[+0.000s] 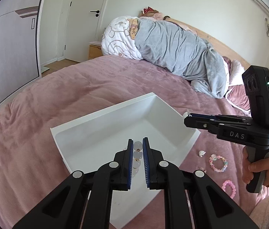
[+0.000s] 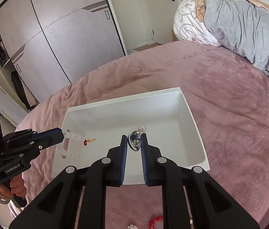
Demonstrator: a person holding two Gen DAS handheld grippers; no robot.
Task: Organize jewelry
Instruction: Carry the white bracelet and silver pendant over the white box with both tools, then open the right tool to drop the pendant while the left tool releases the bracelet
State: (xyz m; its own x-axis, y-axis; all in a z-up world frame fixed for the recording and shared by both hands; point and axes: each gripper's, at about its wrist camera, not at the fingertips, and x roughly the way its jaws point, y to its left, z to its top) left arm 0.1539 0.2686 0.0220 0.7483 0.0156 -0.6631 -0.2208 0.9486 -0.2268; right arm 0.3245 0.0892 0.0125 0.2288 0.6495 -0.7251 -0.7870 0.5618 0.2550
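Observation:
A white open box [image 1: 104, 112] [image 2: 189, 112] lies on the pink bedspread. My left gripper [image 1: 138, 143] [image 2: 62, 133] is shut on a white bead bracelet [image 1: 137, 155] [image 2: 73, 146] with a red and gold charm, and holds it over the box's left part. My right gripper [image 2: 134, 139] [image 1: 187, 117] is shut on a silver ring-like piece with a clear bead [image 2: 135, 139] above the box's right part.
Loose jewelry lies on the bedspread right of the box: a small white piece [image 1: 202, 153], a pastel bead bracelet [image 1: 217, 163], a pink bead bracelet [image 1: 229, 188]. Red beads [image 2: 155, 220] lie near the front. A rolled grey blanket [image 1: 180, 53] lies at the bed's head.

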